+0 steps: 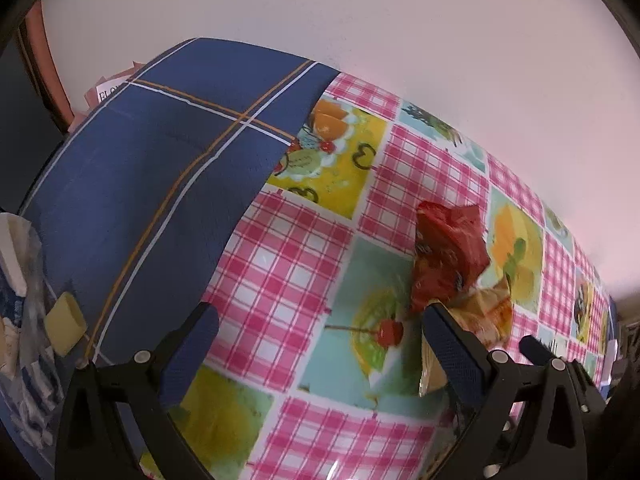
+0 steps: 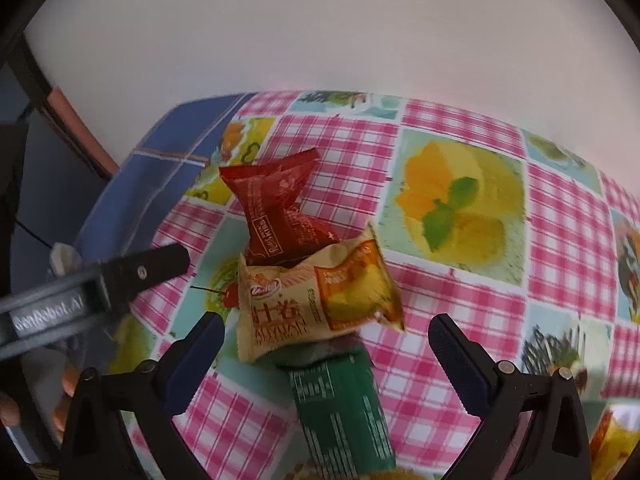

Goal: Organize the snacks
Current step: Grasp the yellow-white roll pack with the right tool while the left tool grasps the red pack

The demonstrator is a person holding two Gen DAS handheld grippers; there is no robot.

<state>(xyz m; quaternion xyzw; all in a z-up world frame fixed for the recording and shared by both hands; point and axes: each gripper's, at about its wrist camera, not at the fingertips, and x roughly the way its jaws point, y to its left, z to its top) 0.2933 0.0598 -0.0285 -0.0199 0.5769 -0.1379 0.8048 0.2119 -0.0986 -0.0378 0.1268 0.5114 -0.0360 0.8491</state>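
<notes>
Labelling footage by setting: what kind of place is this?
Probably a home dining or kitchen table: a fruit-print checked oilcloth, snack packets such as the red packet, and a plain wall behind.

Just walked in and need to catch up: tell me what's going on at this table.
A person is sorting snack packets with a handheld gripper in each hand. Three packets lie bunched on the checked tablecloth: a red packet, a yellow packet overlapping it, and a green packet nearest the camera. The right gripper is open, its fingers either side of the yellow and green packets. The left gripper is open and holds nothing.
</notes>
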